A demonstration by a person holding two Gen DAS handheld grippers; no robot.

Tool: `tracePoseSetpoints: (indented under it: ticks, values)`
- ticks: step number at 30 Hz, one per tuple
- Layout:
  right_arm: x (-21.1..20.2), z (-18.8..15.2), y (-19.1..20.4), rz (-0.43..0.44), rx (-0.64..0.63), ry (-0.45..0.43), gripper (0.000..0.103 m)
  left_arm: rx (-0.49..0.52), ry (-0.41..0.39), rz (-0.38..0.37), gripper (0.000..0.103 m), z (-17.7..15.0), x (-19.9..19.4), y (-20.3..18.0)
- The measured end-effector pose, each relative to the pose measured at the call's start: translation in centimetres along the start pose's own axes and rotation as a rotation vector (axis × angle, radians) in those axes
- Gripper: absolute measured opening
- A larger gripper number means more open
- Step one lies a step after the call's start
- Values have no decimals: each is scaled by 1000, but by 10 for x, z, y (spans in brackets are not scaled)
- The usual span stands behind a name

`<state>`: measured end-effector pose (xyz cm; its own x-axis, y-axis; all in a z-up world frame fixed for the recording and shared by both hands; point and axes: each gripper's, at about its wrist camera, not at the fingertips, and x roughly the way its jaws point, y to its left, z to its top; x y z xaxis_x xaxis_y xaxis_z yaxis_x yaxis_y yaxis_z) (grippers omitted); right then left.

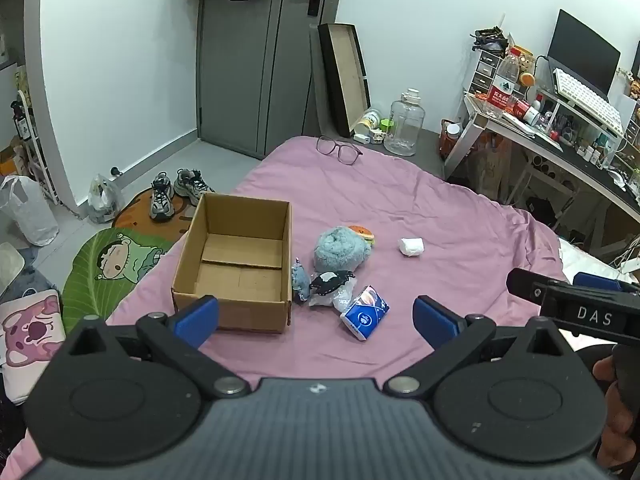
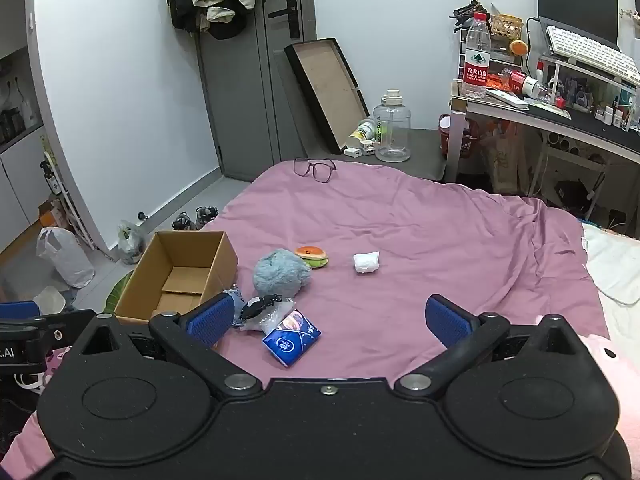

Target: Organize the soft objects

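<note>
The left tool (image 1: 316,318) hangs over the pink bed (image 1: 420,208) with its blue pads spread wide apart and nothing between them. The right tool (image 2: 330,318) hovers beside it, pads likewise wide apart and empty; part of it shows at the right edge of the left view, with a hand (image 1: 616,412) behind it.

An open cardboard box (image 1: 236,260) sits on the bed's left side, empty. Just right of the box lies a cluster of soft things: a small grey plush (image 1: 301,280) touching the box wall, a fluffy blue ball (image 1: 342,249), a burger toy (image 2: 312,257) tucked behind the ball, a black item in a clear bag (image 1: 332,286), and a blue tissue pack (image 1: 364,312) nearest the tools. A white wad (image 1: 411,246) lies apart, further right. Glasses (image 1: 338,149) rest at the bed's far edge. Shoes (image 1: 176,192) stand on the floor beyond the box
</note>
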<state>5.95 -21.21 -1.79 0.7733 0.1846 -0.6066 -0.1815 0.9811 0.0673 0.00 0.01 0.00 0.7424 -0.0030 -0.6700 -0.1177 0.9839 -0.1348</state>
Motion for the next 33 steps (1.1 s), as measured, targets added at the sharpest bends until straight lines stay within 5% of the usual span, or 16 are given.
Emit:
tracePoseSetpoints:
  ticks: [33]
  values:
    - [2,-1,0,-1,6,3,103,2,24,3,102,-4,4,4]
